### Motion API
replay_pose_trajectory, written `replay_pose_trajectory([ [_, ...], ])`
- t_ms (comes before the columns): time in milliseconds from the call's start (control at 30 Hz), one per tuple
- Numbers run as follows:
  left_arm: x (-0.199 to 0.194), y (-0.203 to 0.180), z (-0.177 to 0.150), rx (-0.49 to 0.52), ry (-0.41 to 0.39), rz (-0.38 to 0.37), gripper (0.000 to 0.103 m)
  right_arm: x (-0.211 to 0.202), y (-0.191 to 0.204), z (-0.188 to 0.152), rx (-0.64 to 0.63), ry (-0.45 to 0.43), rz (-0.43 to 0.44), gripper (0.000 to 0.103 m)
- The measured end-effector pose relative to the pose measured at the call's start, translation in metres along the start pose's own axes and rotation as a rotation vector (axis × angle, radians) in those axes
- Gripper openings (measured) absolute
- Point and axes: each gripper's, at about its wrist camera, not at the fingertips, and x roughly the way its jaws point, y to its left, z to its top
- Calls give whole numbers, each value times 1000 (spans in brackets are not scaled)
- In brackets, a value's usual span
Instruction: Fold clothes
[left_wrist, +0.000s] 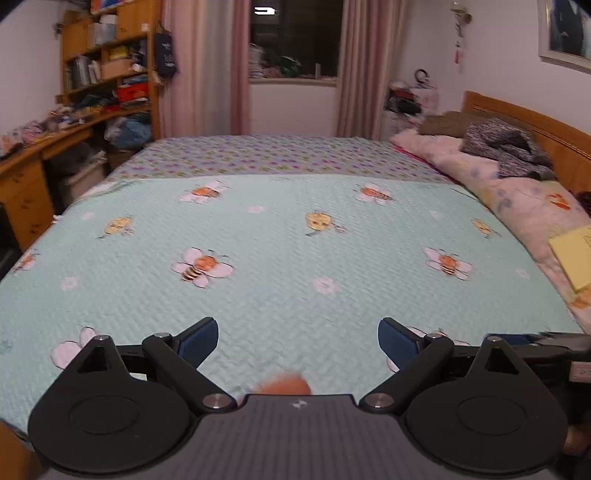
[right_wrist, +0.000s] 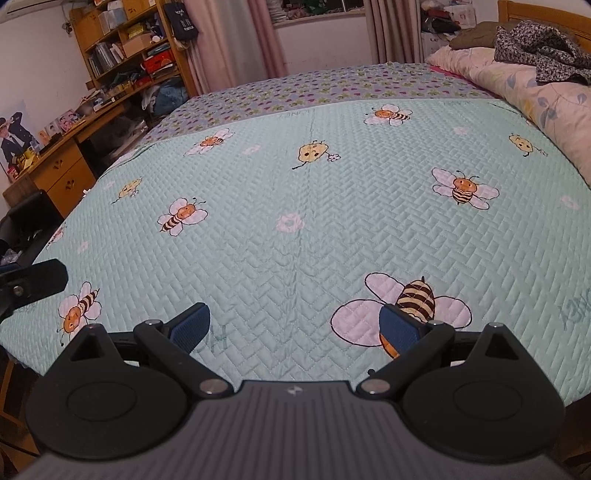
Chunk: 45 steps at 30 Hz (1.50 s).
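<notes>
Clearly, we hold both grippers low over the near edge of the bed, and neither has anything in it: the left gripper (left_wrist: 298, 341) has its jaws spread wide with only quilt showing between the blue pads, and the right gripper (right_wrist: 294, 326) is spread the same way over the bee-print quilt (right_wrist: 295, 192).

The only loose garment we can find is the crumpled dark speckled garment (left_wrist: 506, 147), lying on the pink floral bedding (left_wrist: 517, 199) in the upper right of the left wrist frame, near the wooden headboard (left_wrist: 535, 122). In the right wrist frame it sits in the upper right corner (right_wrist: 539, 48).

So the clothing lies well ahead of both sets of jaws and off to the right. We judge the right gripper the nearer one. Heaped as it is, we cannot tell its long axis, nor whether it is waiting to be folded or set aside.
</notes>
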Motion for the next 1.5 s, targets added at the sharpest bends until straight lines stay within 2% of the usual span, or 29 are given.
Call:
replay_pose_trajectory([
  [100, 7, -1, -1, 3, 23, -4, 94, -1, -3, 0, 9, -2, 6, 98],
  [333, 21, 1, -2, -8, 76, 61, 96, 2, -9, -1, 22, 1, 5, 98],
  [433, 25, 1, -3, -11, 101, 56, 96, 2, -12, -2, 29, 1, 3, 98],
  [900, 35, 5, -3, -26, 128, 76, 98, 6, -13, -4, 33, 13, -2, 98],
  [1500, 29, 3, -4, -9, 101, 133, 98, 13, -12, -8, 37, 37, -4, 98],
])
